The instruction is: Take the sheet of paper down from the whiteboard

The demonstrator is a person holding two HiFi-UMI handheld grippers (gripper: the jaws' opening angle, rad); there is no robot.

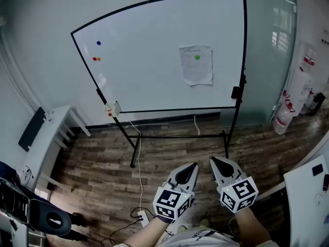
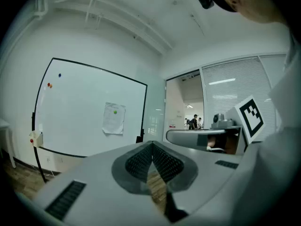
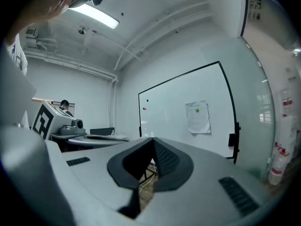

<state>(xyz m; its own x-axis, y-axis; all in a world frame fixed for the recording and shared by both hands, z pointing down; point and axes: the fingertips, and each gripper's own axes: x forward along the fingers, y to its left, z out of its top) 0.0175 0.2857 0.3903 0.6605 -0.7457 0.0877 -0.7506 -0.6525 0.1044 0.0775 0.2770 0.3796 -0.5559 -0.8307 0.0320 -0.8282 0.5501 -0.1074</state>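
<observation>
Wood floor (image 1: 103, 174) lies beneath the whiteboard (image 1: 149, 50) holding the paper (image 1: 196, 66).

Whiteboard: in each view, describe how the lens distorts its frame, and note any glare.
Head view: the whiteboard frame bows outward, fisheye. Left gripper view: its edges curve, corners vignette dark. Right gripper view: a ceiling light glares top left.

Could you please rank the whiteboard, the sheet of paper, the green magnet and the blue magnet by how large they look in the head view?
1. whiteboard
2. sheet of paper
3. green magnet and blue magnet: both tiny dots, too alike to rank.
</observation>
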